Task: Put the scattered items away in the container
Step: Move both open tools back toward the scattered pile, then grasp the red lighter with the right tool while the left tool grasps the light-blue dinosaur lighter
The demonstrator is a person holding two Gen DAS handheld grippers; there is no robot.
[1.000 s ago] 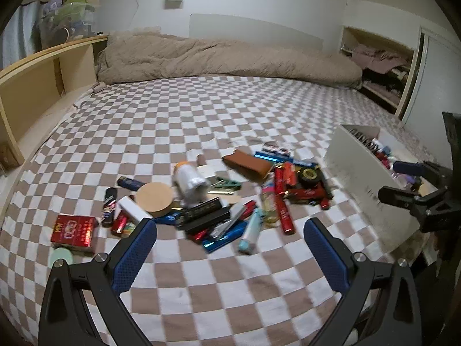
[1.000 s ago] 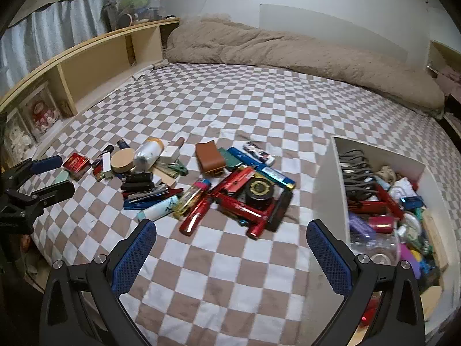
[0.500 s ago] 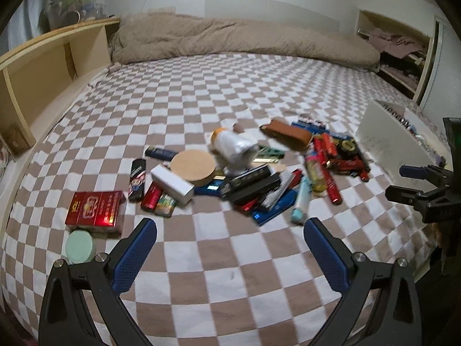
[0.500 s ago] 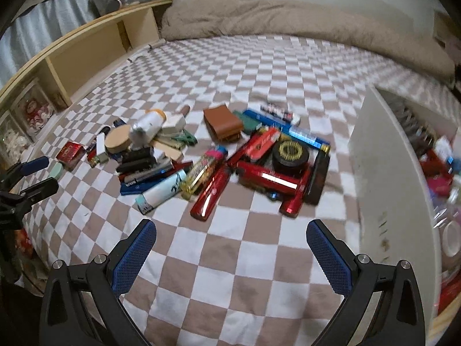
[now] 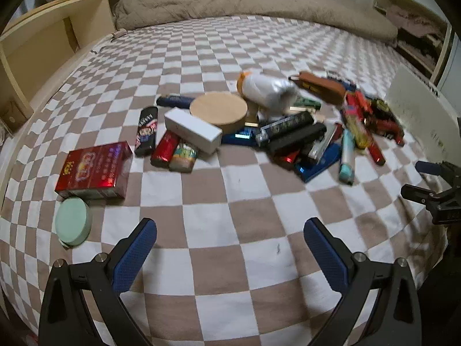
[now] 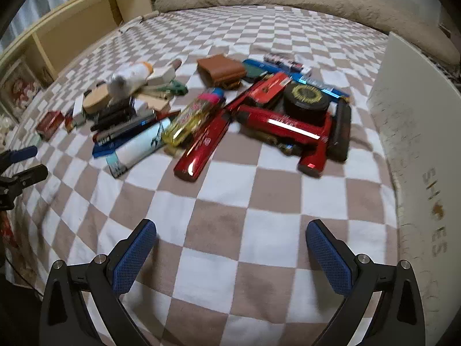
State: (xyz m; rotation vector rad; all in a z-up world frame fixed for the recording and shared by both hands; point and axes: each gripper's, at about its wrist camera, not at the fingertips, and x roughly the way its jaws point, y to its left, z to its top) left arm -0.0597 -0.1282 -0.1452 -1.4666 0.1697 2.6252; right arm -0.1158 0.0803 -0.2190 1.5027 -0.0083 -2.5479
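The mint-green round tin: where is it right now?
In the left wrist view, the mint-green round tin lies on the checkered bedspread at far left, just in front of the red box, apart from the main pile.

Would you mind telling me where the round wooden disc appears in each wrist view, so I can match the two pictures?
Left wrist view: the round wooden disc lies upper centre, behind the white box.
Right wrist view: the disc sits far left of the pile, seen edge-on and small, partly behind the white bottle.
Shared landmark: the white bottle with an orange cap, beside the disc in both.
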